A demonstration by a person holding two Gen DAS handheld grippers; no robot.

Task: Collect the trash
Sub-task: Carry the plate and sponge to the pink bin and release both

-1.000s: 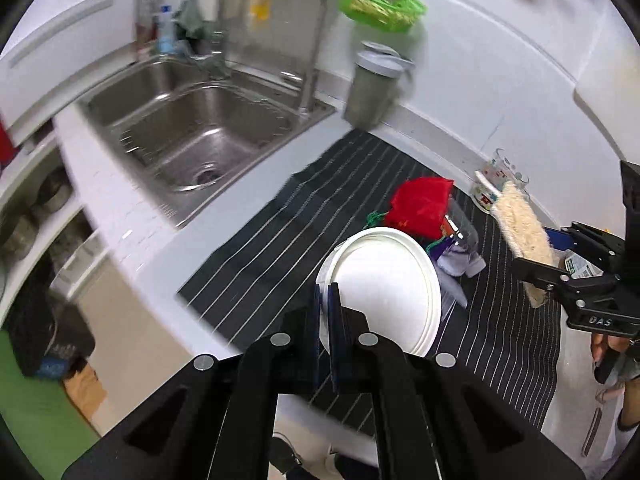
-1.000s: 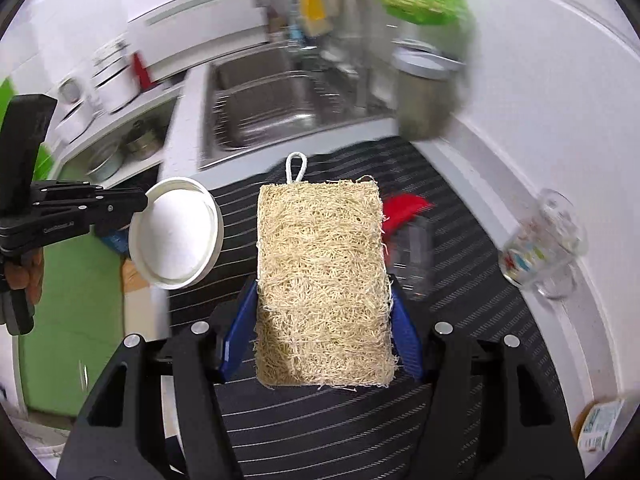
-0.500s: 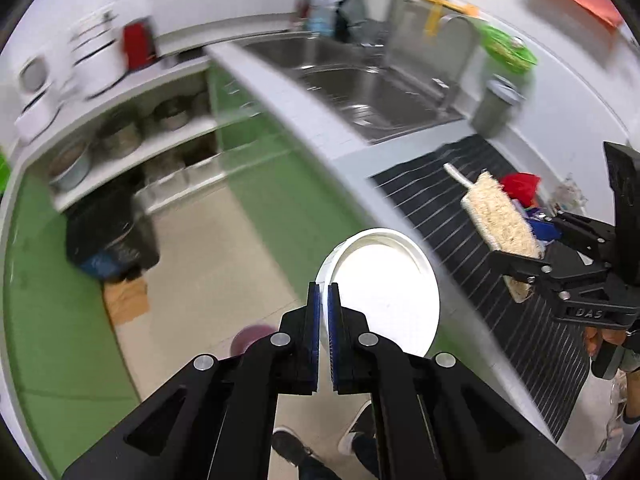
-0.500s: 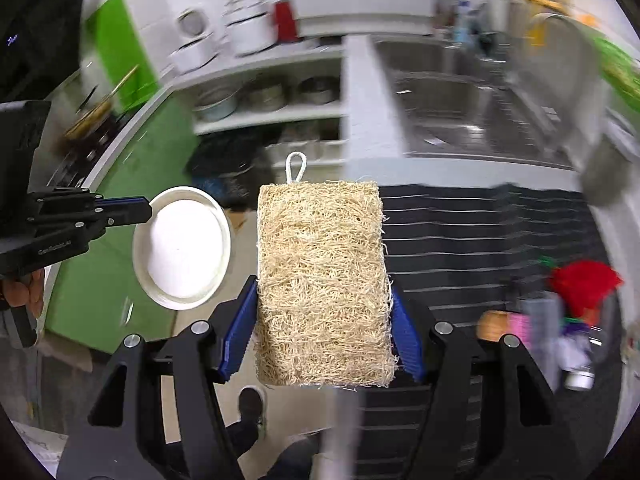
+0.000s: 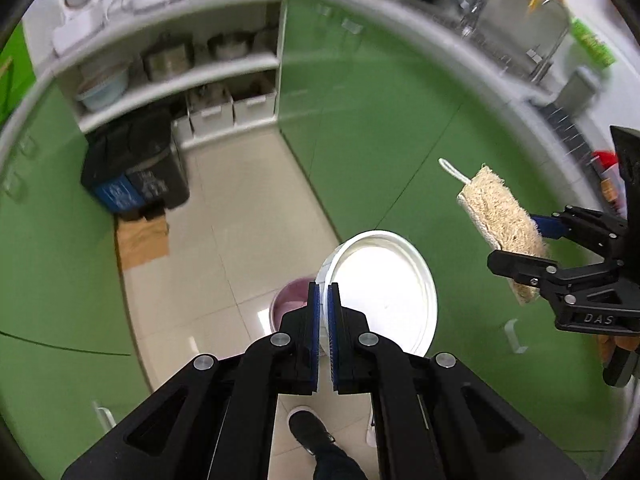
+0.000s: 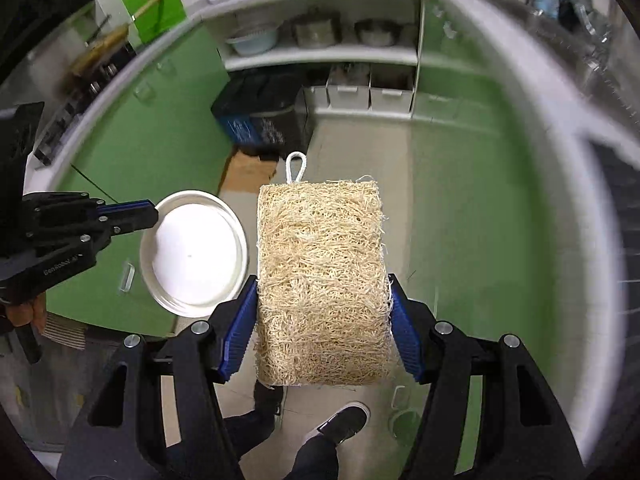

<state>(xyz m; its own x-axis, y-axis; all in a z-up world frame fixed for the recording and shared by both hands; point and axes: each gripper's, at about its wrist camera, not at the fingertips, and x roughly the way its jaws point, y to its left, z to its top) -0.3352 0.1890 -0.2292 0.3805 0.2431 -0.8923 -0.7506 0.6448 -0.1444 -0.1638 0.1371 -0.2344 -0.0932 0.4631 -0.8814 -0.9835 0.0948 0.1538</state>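
- While the left gripper (image 5: 323, 300) pinches the rim of a white plate (image 5: 384, 288) between its nearly closed blue fingers (image 5: 313, 320), the left wrist view looks down over a beige tiled floor (image 5: 240, 240) ringed by green cabinet doors (image 5: 380, 100).
- A pink bowl (image 5: 286, 308) sits on the floor just below and behind the plate's left edge, partly hidden by the gripper.
- To the right in the same view, the right gripper (image 5: 532, 248) holds a straw-coloured loofah scrubber (image 5: 500, 220) in the air, its white hanging loop (image 5: 450, 168) pointing up and left.
- A black trash bin (image 5: 136, 168) with blue labels stands in the corner on the floor, a flattened piece of cardboard (image 5: 142, 240) lying in front of it; open shelves (image 5: 180, 72) above carry pots and bowls.
- Seen from the right wrist view, the right gripper (image 6: 324, 320) clamps the loofah scrubber (image 6: 324, 280) by its two long sides, the fingers (image 6: 240, 336) set moderately wide around it and the loop (image 6: 295, 166) at the far end.
- The left gripper (image 6: 140, 216) enters from the left edge, gripping the white plate (image 6: 194, 256) by its rim so the plate hangs beside the scrubber, near it but apart.
- Beyond them the trash bin (image 6: 260, 120) stands in the corner under the shelves (image 6: 320, 56), well apart from both held items; the person's dark shoes (image 6: 344, 420) show on the floor below.
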